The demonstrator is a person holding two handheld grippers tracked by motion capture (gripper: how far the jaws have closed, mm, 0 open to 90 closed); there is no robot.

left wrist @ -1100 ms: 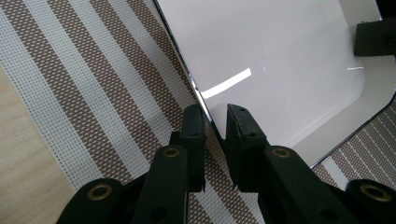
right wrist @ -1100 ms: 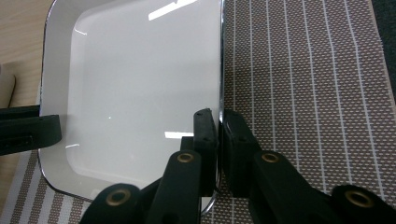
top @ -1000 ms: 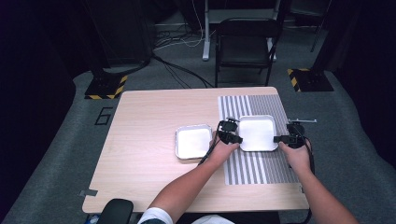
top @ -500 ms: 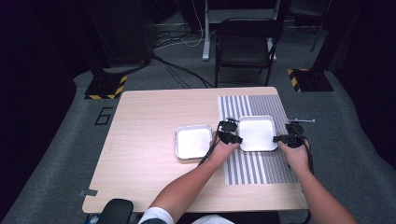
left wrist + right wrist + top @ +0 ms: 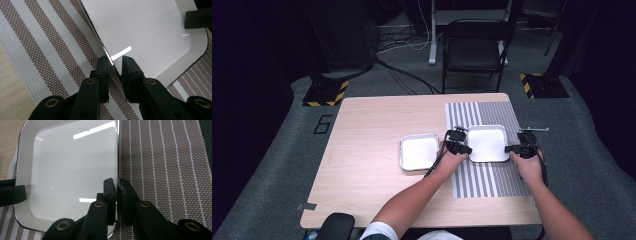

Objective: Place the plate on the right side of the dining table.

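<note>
A white square tray (image 5: 488,142) with a thin dark rim sits on the striped placemat (image 5: 482,180). My left gripper (image 5: 466,149) is at its left rim and my right gripper (image 5: 511,148) at its right rim. In the left gripper view the jaws (image 5: 115,63) straddle the rim of the tray (image 5: 140,27), shut on it. In the right gripper view the jaws (image 5: 117,183) pinch the edge of the tray (image 5: 72,165) tightly. Each gripper view also shows the other gripper's jaw at the tray's far side. The tray is bare inside.
A second white tray (image 5: 418,151) lies on the bare wood to the left of the placemat, close to my left hand. A thin metal item (image 5: 534,130) lies at the table's right edge. A black chair (image 5: 477,50) stands beyond the table.
</note>
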